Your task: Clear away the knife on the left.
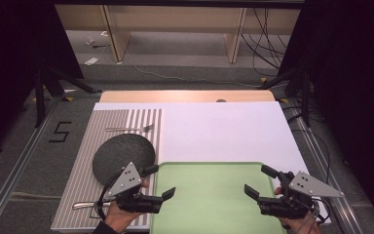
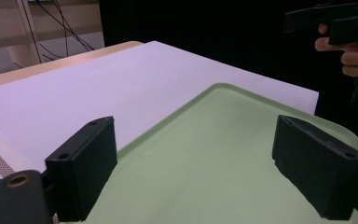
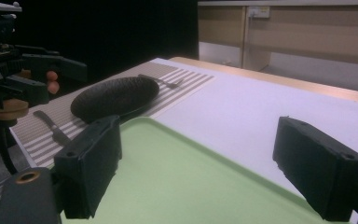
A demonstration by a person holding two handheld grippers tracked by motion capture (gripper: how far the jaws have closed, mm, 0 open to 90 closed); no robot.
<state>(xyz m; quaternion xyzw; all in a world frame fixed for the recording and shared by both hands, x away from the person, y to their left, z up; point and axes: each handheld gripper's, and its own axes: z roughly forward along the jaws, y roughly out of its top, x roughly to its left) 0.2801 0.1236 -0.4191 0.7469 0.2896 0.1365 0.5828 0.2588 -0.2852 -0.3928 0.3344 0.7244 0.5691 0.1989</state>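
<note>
1. Striped placemat [image 1: 85, 146]: lies on the left part of the desk [image 1: 224, 131], under the tableware listed below.
2. Fork [image 1: 129, 128]: at the far edge of the placemat, lying crosswise, just beyond the plate and apart from it.
3. Dark plate [image 1: 122, 157]: round, textured, flat on the placemat; its right edge comes near the tray's left rim. Seen from the right tongs' camera as a low dark disc [image 3: 114, 97].
4. Knife [image 1: 85, 204]: at the near edge of the placemat, partly hidden under the left hand.
5. Left tongs [image 1: 161, 183]: released, jaws standing wide with nothing between them; held at the tray's near left corner, pointing right across it.
6. Green tray [image 1: 214, 195]: bare, resting on the desk's near middle, between the two tongs; its far rim [image 2: 223, 88] is rounded and raised.
7. Right tongs [image 1: 259, 181]: released, jaws apart and gripping nothing; held at the tray's near right side, pointing left toward the other pair.
8. Step in hand, as judged: both tongs are poised at opposite sides of the tray, likely an approach to it, no contact visible.
9. Next move, as judged: each pair must settle over its side rim and clench evenly, so the tray lifts level.
</note>
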